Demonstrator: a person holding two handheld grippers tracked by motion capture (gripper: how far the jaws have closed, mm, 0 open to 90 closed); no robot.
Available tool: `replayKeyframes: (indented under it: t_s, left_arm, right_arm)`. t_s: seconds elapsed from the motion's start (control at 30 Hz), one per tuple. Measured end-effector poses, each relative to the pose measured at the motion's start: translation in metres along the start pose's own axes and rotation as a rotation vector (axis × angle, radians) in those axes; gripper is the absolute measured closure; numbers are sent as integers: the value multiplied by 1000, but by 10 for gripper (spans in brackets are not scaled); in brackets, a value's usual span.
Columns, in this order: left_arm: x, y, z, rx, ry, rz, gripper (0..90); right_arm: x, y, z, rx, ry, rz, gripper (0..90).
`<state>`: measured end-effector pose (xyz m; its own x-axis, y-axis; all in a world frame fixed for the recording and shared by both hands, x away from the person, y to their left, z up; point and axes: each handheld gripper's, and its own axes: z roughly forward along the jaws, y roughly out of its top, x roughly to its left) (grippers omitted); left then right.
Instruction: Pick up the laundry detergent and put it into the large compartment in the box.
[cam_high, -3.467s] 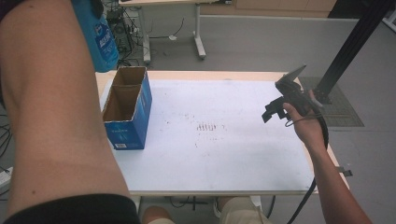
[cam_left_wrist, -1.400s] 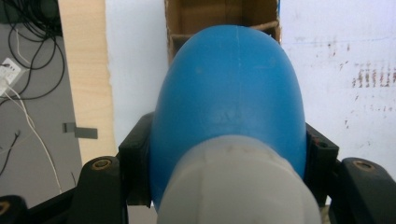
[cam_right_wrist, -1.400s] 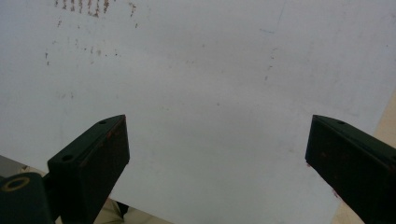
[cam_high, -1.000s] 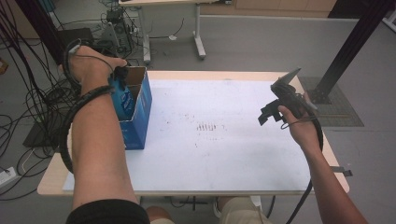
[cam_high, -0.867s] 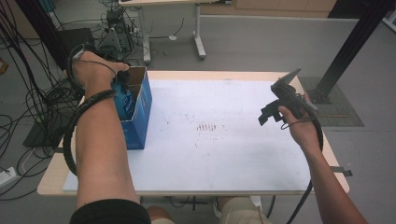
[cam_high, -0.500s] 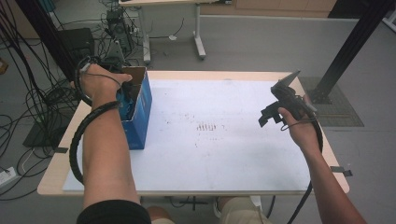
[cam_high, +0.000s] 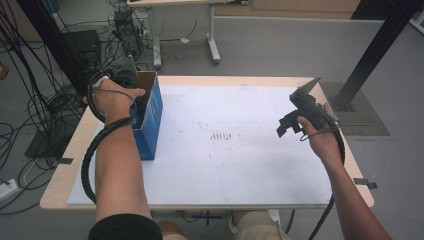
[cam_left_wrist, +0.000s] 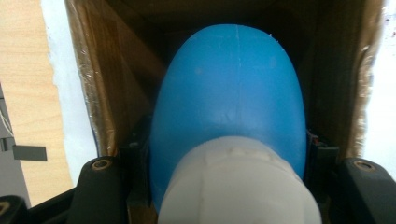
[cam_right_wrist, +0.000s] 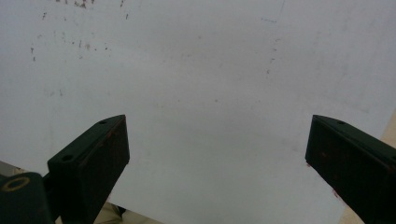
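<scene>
At the left of the high view, the person's left hand (cam_high: 114, 95) lowers the left gripper (cam_left_wrist: 219, 186) into an open blue cardboard box with a brown interior (cam_high: 150, 107). In the left gripper view, its jaws clasp a smooth blue plastic bottle with a white cap (cam_left_wrist: 229, 102), long axis pointing down into the box, cap nearest the camera. At the right, the right gripper (cam_right_wrist: 217, 158) hovers over the scuffed white tabletop (cam_right_wrist: 201, 70), jaws spread wide, holding nothing.

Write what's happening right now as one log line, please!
left gripper: shut on blue bottle, inside open cardboard box | right gripper: open, holding nothing, above white table
</scene>
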<state>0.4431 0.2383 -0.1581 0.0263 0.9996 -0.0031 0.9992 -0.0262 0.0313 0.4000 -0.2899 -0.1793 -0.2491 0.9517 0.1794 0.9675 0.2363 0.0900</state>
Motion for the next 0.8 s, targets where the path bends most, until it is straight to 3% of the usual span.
replayKeyframes:
  t_s: [0.8]
  left_arm:
    - [4, -2, 5, -5, -12, -16, 370]
  right_arm:
    - [0, -4, -2, -11, 0, 0, 61]
